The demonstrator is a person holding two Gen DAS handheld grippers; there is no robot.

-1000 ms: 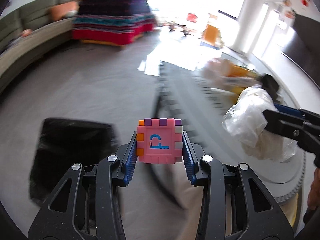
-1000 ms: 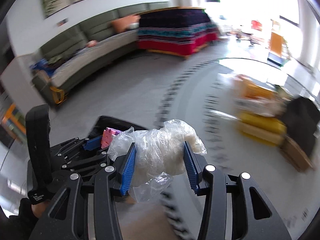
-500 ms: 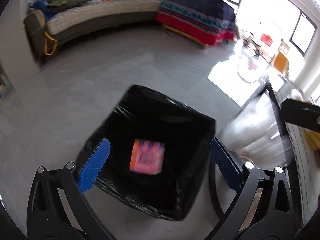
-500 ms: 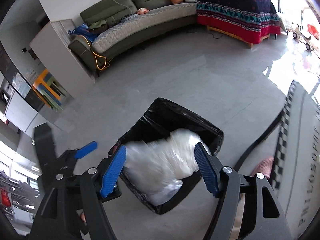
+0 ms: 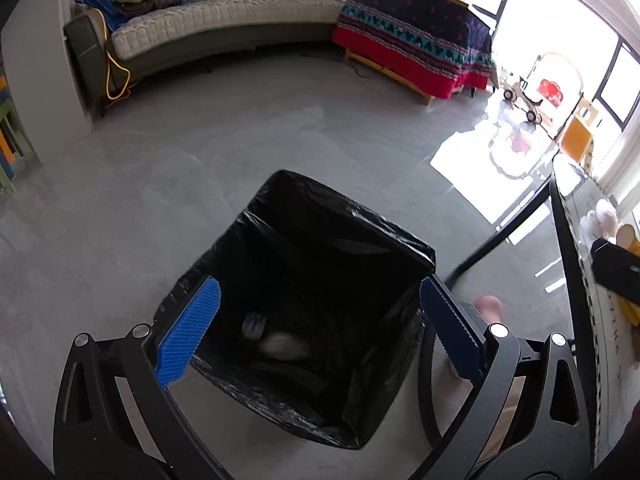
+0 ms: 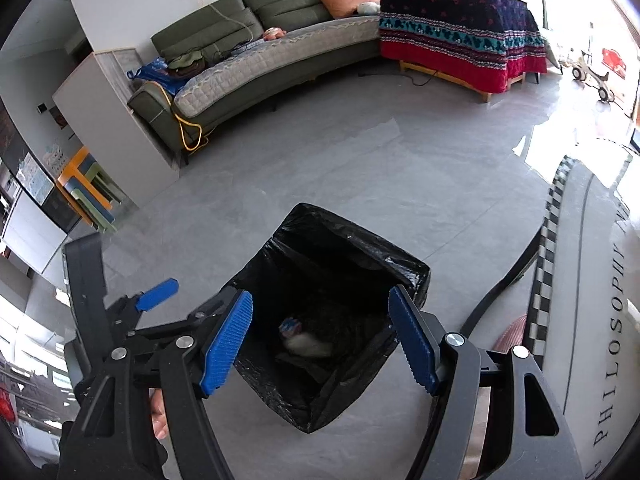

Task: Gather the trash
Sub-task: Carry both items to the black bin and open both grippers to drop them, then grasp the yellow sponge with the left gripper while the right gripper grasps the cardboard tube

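Observation:
A bin lined with a black bag (image 5: 340,220) stands on the grey floor; it also shows in the right wrist view (image 6: 356,240). At its bottom lie a blurred white plastic wad (image 5: 282,347) (image 6: 308,345) and a small blue-and-white item (image 5: 254,323) (image 6: 290,325). My left gripper (image 5: 320,320) is open and empty above the bin's opening. My right gripper (image 6: 320,332) is open and empty above the bin too. The left gripper also shows in the right wrist view (image 6: 156,300), at the left of the bin.
A green curved sofa (image 5: 208,28) and a bed with a red patterned cover (image 5: 416,40) stand at the back. A round table edge (image 5: 576,280) with a black leg (image 5: 504,232) is at the right. A grey cabinet (image 6: 116,120) is at the left.
Both grippers swung from the table to above the bin and opened. The pink cube and the plastic wad dropped into the bin.

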